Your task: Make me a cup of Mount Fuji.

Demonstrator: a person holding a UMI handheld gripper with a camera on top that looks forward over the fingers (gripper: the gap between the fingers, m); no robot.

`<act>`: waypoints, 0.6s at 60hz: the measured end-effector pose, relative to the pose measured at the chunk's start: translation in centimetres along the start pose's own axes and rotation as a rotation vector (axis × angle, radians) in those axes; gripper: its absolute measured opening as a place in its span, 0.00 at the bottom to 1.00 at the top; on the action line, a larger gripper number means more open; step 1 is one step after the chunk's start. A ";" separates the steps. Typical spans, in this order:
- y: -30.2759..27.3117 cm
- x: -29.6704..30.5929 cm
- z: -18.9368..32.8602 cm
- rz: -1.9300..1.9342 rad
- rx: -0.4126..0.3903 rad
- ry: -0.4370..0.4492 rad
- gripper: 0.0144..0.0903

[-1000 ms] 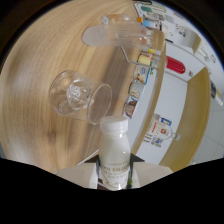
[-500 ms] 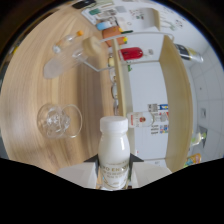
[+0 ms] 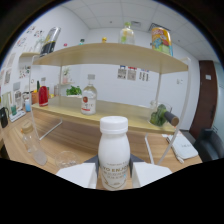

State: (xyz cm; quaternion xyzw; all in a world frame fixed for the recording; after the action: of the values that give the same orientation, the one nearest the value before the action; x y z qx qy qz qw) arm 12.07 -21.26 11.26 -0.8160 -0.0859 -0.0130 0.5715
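Held level, looking forward across the wooden bench (image 3: 75,142). Claw (image 3: 114,176) clamped on a white milk bottle (image 3: 114,150), both fingers (image 3: 80,176) pressing its sides, bottle upright with cap on. Ahead and left of the claw, a clear glass (image 3: 34,145) standing on the bench. Beyond, a two-tier shelf (image 3: 115,52) carrying a labelled bottle (image 3: 88,100).
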 end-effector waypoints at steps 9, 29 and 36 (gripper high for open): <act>3.6 0.7 1.5 0.110 -0.046 0.020 0.45; 5.1 1.0 0.7 0.158 -0.030 0.039 0.47; 5.9 1.0 0.4 0.162 -0.081 0.057 0.50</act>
State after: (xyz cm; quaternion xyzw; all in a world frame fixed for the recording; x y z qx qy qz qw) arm 13.98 -22.72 5.77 -0.8420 -0.0030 0.0065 0.5395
